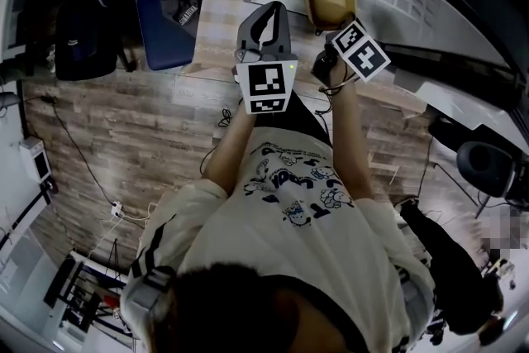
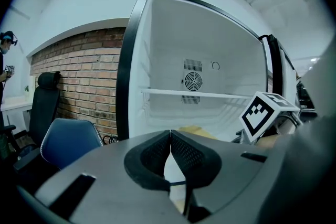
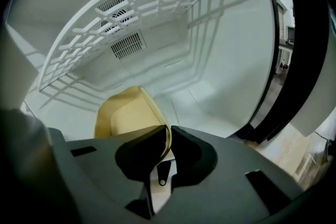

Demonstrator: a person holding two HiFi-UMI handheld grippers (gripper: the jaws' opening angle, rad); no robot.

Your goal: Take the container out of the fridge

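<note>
Half made out the container (image 3: 122,113) from the right gripper view: lost its near end behind the right gripper (image 3: 169,136) and its far corners to the bend of the wide lens. Met the same trouble from the head view, with the tan container (image 1: 329,0) cut off at 6 o'clock by the marker cube (image 1: 361,50). Could not judge the right jaws from above. Read them instead in the right gripper view as clamped on the container's near rim, the thin tan edge pinched between the two dark pads (image 3: 195,153). Could not settle between the container resting on the fridge (image 3: 231,50) floor and hanging just above it.

Traced its long axis from the jaws away into the fridge, toward 11 o'clock in the right gripper view and roughly 6 to 12 o'clock in the head view. Found it open side up, showing only a bare tan inner floor. Placed it low inside the open fridge, beneath the white wire shelf (image 3: 136,8) and in front of the back-wall vents (image 3: 127,44).

Found the left gripper (image 2: 170,136) with jaws pressed together at the tips and gripping nothing, held outside the fridge at about 9 o'clock of the right gripper in the head view. Caught, in the left gripper view, a blue chair (image 2: 65,141) at 8 o'clock and a mere sliver of a person (image 2: 6,55) at the 9 o'clock edge
</note>
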